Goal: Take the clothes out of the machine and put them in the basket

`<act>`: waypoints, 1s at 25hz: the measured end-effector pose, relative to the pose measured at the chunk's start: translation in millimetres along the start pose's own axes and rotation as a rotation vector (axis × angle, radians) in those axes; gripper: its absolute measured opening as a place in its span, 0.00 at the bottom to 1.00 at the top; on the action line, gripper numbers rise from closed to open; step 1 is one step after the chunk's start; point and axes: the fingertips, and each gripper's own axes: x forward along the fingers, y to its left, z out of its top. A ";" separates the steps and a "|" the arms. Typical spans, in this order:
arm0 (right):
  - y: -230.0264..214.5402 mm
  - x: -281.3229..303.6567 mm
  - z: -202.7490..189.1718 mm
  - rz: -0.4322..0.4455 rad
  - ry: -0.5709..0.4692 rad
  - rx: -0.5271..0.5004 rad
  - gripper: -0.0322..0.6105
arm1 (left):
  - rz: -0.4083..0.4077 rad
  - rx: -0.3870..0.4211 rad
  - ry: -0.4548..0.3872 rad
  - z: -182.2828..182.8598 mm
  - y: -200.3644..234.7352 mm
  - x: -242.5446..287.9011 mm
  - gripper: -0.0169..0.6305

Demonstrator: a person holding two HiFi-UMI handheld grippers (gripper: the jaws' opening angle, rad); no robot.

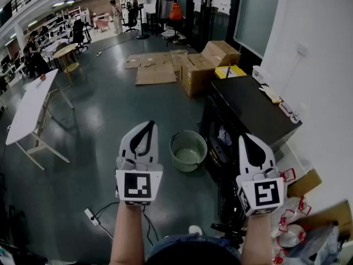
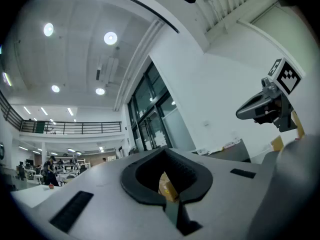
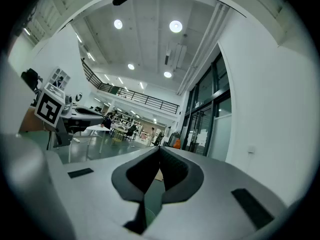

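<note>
Above the grey floor, I hold left gripper and right gripper raised, jaws closed, empty; round green plastic basket stands beside the black front-loading machine; pale clothes lie inside it.

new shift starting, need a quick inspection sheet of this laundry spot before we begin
surface: dark grey floor, glossy
job's things: green basket on the floor beside the black machine, looks empty; pale cloth shows in the machine's front
clutter: cardboard boxes, flattened cardboard, bags by the wall
grippers: left gripper and right gripper both shut, empty
cables: power strip and cable on the floor
surroundings: white table, glass doors
</note>
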 end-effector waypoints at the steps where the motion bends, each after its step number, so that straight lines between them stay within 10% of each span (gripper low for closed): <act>1: 1.4 -1.5 3.1 0.003 -0.002 -0.004 0.03 | -0.005 0.003 0.006 0.8 -0.2 -2.1 0.02; 12: 19.8 -14.9 3.0 0.002 0.036 0.034 0.05 | 0.011 -0.084 0.008 -0.7 8.3 -30.2 0.10; 15: 33.4 -6.0 -3.1 0.034 0.046 0.104 0.94 | -0.009 -0.141 0.052 -13.3 15.1 -33.1 0.78; 25: 67.1 -7.1 2.5 -0.044 0.019 0.160 0.94 | 0.025 -0.147 0.108 -45.3 50.1 -60.1 0.91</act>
